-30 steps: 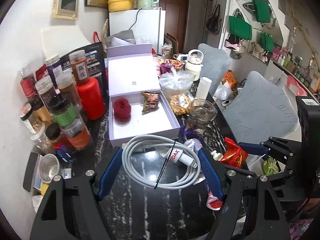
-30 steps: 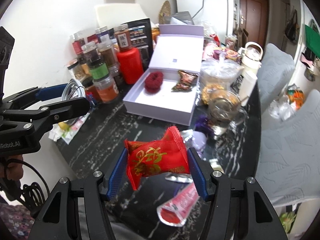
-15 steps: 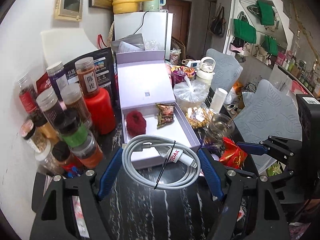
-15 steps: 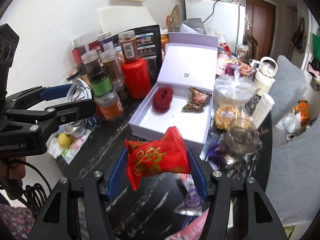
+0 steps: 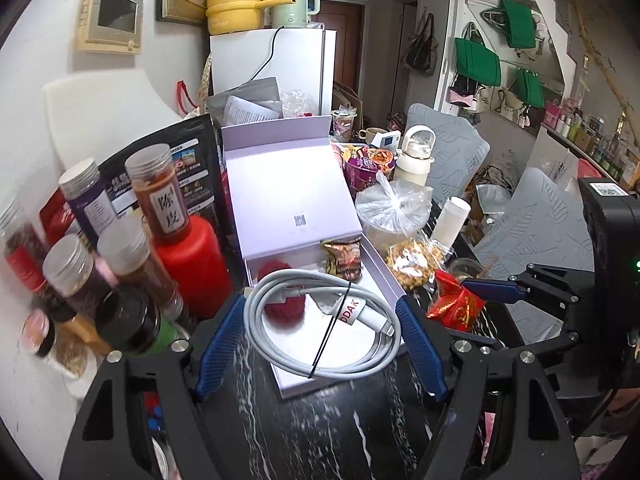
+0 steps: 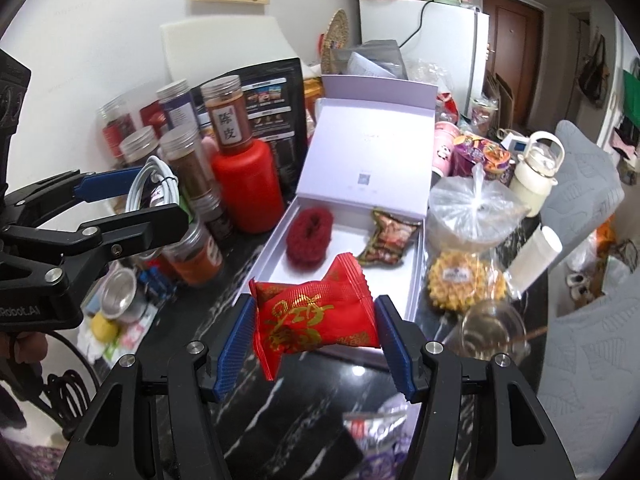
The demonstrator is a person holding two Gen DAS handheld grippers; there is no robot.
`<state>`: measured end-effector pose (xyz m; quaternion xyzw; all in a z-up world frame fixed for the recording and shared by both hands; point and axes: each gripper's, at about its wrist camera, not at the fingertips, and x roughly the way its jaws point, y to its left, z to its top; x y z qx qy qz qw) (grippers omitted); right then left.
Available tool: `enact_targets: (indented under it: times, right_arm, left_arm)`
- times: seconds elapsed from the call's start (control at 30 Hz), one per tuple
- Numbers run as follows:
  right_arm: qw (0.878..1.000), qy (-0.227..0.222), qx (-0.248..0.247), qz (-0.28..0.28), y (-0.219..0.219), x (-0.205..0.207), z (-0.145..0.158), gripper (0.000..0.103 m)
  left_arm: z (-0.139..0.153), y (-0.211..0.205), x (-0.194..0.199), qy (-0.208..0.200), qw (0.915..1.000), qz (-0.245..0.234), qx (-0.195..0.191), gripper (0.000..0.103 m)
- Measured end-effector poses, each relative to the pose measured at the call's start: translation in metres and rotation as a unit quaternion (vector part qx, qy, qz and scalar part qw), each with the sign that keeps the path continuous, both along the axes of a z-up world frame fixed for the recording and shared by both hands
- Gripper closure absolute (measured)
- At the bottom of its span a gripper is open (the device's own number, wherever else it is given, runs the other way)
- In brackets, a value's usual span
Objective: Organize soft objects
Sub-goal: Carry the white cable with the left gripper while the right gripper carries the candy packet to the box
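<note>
My left gripper (image 5: pixel 320 338) is shut on a coiled white cable (image 5: pixel 316 332) and holds it above the near end of the open lilac box (image 5: pixel 384 276). My right gripper (image 6: pixel 314 338) is shut on a red snack packet (image 6: pixel 316 316) above the box's near edge (image 6: pixel 416 276). Inside the box lie a dark red scrunchie (image 6: pixel 310 234) and a brown snack packet (image 6: pixel 386 238). In the left wrist view the right gripper (image 5: pixel 480 292) shows at the right with the red packet (image 5: pixel 454 304). In the right wrist view the left gripper (image 6: pixel 132 200) shows at the left with the cable (image 6: pixel 154 184).
Spice jars (image 5: pixel 156 196) and a red bottle (image 5: pixel 192 260) crowd the box's left side. A tied plastic bag (image 5: pixel 394 208), a packet of yellow snacks (image 6: pixel 466 280) and a glass cup (image 6: pixel 490 328) stand at its right. A foil packet (image 6: pixel 368 428) lies on the black marble table (image 5: pixel 328 432).
Both grippers have moved forward toward the box with their loads. The box now lies right under the cable and the red packet.
</note>
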<state>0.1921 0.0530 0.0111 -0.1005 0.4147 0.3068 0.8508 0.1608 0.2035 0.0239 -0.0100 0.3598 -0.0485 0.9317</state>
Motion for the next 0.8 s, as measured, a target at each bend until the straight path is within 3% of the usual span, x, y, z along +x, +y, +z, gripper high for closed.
enact_targets:
  times: [0.4,0.8]
  right_arm:
    - [1.0,0.002,-0.014,-0.023,0.017,0.06,-0.017,0.043]
    - [0.997,0.032,-0.049,-0.044,0.021,0.098,-0.067,0.043]
  left_arm:
    - [-0.028,0.013,0.061,0.02,0.9995,-0.021,-0.01,0.026]
    - [-0.083,0.013,0.113,0.059,0.9978,-0.027,-0.014,0.026]
